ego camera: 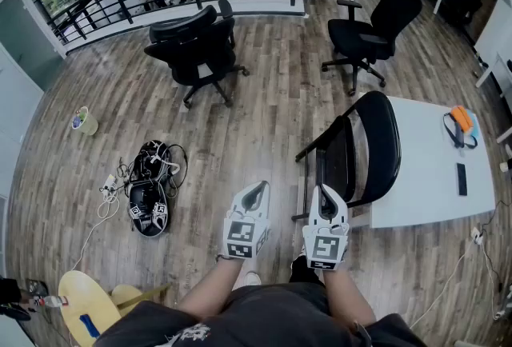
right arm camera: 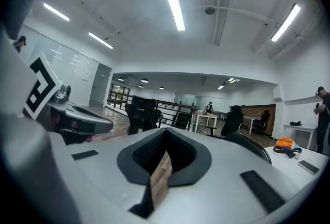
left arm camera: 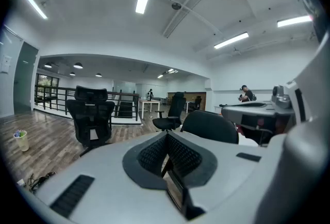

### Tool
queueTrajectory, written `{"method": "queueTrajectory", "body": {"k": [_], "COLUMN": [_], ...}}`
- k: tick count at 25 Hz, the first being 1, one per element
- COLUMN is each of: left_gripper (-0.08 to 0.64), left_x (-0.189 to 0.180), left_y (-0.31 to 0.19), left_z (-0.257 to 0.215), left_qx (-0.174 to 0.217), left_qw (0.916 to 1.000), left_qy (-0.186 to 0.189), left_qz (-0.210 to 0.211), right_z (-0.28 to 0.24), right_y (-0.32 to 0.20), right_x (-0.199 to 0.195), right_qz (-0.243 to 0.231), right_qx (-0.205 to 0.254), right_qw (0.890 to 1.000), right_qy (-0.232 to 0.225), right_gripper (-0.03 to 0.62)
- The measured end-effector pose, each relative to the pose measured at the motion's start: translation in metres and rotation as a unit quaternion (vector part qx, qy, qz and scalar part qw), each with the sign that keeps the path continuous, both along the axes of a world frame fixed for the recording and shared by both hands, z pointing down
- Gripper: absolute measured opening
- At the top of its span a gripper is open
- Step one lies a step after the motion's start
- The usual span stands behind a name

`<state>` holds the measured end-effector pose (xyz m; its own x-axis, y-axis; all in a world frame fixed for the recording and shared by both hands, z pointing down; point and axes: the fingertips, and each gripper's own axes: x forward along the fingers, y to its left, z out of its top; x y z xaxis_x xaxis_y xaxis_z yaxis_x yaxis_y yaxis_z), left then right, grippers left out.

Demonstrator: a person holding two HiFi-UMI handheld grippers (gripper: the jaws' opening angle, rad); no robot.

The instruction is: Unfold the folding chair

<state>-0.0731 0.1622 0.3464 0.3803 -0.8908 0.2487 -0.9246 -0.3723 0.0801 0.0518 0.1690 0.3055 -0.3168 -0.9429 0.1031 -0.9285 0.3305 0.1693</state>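
Observation:
The black folding chair (ego camera: 356, 149) stands on the wood floor against the white table (ego camera: 432, 177), its curved backrest up and its seat tipped near upright. My left gripper (ego camera: 255, 192) and right gripper (ego camera: 328, 197) hover side by side just in front of the chair, both shut and holding nothing. The right gripper is close to the chair's frame, and the left is a little further to the left. The chair's backrest (left arm camera: 209, 127) shows beyond the shut left gripper (left arm camera: 167, 158). Its rim (right arm camera: 255, 146) lies to the right of the shut right gripper (right arm camera: 161, 158).
Two black office chairs (ego camera: 196, 45) (ego camera: 372, 17) stand further back. A black helmet with tangled cables (ego camera: 150, 195) lies on the floor at left, near a small bin (ego camera: 84, 120). A wooden stool (ego camera: 88, 307) is at bottom left. An orange item (ego camera: 462, 120) and a phone (ego camera: 462, 178) rest on the table.

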Motion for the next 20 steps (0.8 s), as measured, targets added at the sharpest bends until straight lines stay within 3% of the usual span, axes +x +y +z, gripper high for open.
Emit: {"method": "queueTrajectory", "body": {"k": [10, 20], "left_gripper": [0.005, 0.005], "left_x": [0.097, 0.206], "left_y": [-0.113, -0.184], "left_z": [0.015, 0.041], "left_qx": [-0.007, -0.044], "left_qw": [0.9995, 0.9979], "left_qy": [-0.011, -0.029], "left_qz": [0.030, 0.038], "right_z": [0.001, -0.033], "right_y": [-0.111, -0.166], "right_x": [0.093, 0.210], "right_qz": [0.005, 0.045], "right_qx": [-0.002, 0.023], "right_qw": [1.000, 0.998], "right_qy": [-0.026, -0.035], "right_gripper": [0.014, 0.014]}}
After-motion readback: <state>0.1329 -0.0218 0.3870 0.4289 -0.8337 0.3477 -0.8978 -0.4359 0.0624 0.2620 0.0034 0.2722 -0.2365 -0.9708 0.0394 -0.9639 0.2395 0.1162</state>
